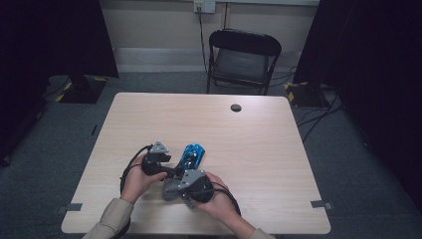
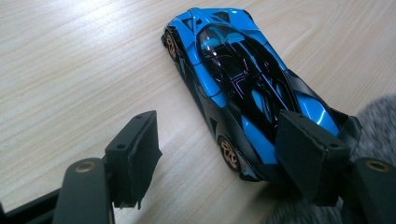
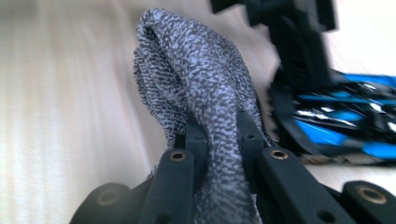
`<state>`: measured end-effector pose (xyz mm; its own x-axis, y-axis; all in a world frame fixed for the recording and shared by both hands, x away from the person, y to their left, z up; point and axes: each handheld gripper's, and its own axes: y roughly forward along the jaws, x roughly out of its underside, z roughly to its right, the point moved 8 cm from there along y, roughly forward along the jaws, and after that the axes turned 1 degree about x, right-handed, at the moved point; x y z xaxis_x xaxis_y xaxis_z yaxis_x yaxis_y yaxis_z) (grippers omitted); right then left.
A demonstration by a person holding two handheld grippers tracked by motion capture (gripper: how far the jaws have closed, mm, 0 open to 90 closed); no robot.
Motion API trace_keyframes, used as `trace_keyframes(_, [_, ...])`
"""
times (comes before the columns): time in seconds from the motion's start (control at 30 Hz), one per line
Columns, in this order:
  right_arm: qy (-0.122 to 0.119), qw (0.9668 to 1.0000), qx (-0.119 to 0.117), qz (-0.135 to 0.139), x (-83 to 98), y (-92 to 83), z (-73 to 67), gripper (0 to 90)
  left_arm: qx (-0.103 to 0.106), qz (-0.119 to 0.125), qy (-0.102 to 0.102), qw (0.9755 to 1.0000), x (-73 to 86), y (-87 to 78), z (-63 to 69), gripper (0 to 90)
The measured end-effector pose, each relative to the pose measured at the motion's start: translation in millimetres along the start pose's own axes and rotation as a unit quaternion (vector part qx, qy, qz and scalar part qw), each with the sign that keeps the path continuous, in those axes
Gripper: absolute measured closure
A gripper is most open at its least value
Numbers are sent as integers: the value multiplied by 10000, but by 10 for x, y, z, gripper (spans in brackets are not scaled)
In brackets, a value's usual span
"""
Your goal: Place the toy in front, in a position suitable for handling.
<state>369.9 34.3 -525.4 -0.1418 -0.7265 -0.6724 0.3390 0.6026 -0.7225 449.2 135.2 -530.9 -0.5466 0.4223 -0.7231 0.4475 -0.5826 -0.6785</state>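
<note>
A blue and black toy car (image 1: pixel 193 155) (image 2: pixel 233 79) stands on the light wooden table (image 1: pixel 259 139). My left gripper (image 1: pixel 171 170) (image 2: pixel 212 116) is open at the car's rear. Its right pad (image 2: pixel 308 149) rests against the tail, and its left pad (image 2: pixel 135 154) stands clear of the car over bare wood. My right gripper (image 1: pixel 176 188) (image 3: pixel 219 133) is shut on a speckled grey cloth (image 1: pixel 169 191) (image 3: pixel 196 70), which bunches up ahead of its jaws just behind the car (image 3: pixel 336 126). An edge of the cloth (image 2: pixel 378 121) lies beside the left gripper's right jaw.
A black folding chair (image 1: pixel 243 55) stands behind the table's far edge. A round cable hole (image 1: pixel 236 107) sits in the tabletop near that edge. Dark curtains hang at both sides, and cables lie on the floor to the right (image 1: pixel 313 119).
</note>
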Motion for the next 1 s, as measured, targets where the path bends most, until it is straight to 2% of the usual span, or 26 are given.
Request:
trace_keyframes(0.1, [104, 9999, 62, -15, 54, -30, 88, 800, -6, 9, 30, 10000, -2, 1, 0, 304])
trace_keyframes(0.2, [216, 9997, 85, 12, 98, -80, 158, 800, -12, 67, -22, 10000, 0, 4, 1, 304])
trace_keyframes(0.7, [325, 9991, 247, -62, 281, -254, 289, 799, 0, 132, -85, 9999, 12, 1, 7, 306])
trace_keyframes(0.87, [423, 9986, 321, -37, 356, -315, 355, 799, -27, 89, -3, 10000, 11, -3, 1, 306])
trace_keyframes(1.0, [448, 9983, 371, -53, 395, -340, 381, 799, -30, 88, -14, 10000, 11, -3, 2, 306])
